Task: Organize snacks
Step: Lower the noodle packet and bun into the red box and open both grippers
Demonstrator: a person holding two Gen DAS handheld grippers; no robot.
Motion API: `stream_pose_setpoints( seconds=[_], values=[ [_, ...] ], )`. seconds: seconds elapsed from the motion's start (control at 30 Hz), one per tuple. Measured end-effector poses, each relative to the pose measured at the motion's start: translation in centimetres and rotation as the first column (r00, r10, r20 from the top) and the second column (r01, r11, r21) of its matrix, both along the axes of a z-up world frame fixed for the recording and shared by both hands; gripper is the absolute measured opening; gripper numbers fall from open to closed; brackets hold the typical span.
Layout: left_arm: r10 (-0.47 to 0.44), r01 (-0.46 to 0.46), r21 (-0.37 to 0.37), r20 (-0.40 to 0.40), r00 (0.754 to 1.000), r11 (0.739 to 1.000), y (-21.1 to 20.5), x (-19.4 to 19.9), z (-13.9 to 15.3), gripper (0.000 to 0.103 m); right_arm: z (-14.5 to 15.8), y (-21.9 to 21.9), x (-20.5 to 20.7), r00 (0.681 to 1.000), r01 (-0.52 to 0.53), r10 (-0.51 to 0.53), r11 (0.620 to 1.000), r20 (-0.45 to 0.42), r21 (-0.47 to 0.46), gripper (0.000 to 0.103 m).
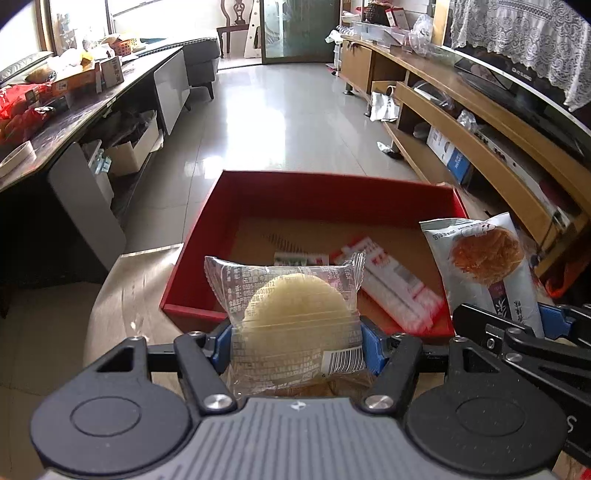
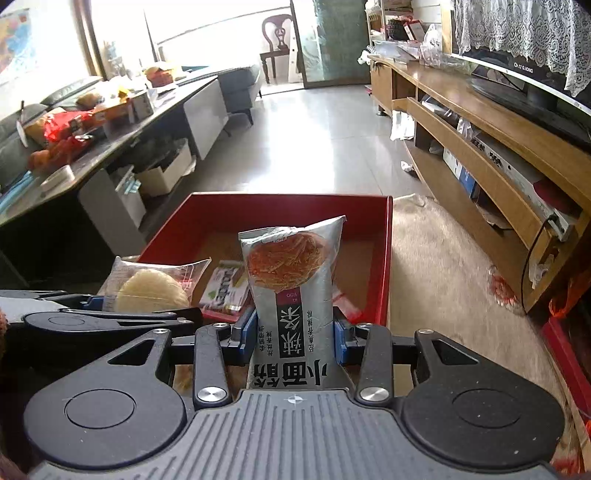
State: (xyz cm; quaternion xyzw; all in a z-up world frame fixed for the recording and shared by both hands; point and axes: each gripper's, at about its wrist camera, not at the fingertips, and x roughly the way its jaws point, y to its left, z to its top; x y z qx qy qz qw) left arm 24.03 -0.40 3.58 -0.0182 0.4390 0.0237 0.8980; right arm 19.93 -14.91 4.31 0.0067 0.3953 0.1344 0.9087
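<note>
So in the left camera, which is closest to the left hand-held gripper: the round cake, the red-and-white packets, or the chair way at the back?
1. Round cake in clear wrap: held between the left hand-held gripper's fingers.
2. Red-and-white packets: just beyond, lying inside the red box.
3. Chair: farthest, across the floor by the glass door.

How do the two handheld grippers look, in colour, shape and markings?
Both are alike. The left gripper and the right gripper each have a grey ribbed body with a small crosshair mark, black linkage arms with silver screw heads, two round black discs at the sides, and blue finger pads. No cables or sleeves are visible.
</note>
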Motion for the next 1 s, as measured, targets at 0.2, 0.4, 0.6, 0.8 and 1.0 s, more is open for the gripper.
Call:
stream_pose_setpoints(
  seconds=[0.2,0.4,0.6,0.8,1.0],
  values=[
    [0.02,-0.02,0.001,-0.004,1.0,1.0,0.1,2.5,-0.5,0.064,-0.2,-0.1,2.3,1.0,0.009,-0.009,1.0,0.002,0.001,0.048],
    [0.032,-0.032,0.006,-0.011,0.999,0.999,0.2,4.4,-1.1,0.064,-0.9,0.2,4.0,1.0,0.011,-0.011,1.0,-0.003,-0.007,0.048],
    [0.034,-0.034,0.019,-0.017,0.999,0.999,0.0,5.7,-1.9,0.064,-1.6,0.3,5.5,1.0,0.01,-0.011,1.0,-0.012,-0.018,0.048],
    [0.049,-0.048,0.046,-0.028,0.998,0.998,0.0,7.0,-3.0,0.064,-2.7,0.8,6.9,1.0,0.003,-0.003,1.0,-0.022,-0.021,0.048],
    [0.065,-0.061,0.066,-0.055,0.996,0.996,0.2,8.0,-4.4,0.064,-3.7,1.3,7.7,0.999,-0.013,0.012,1.0,-0.033,-0.022,0.04]
  ],
)
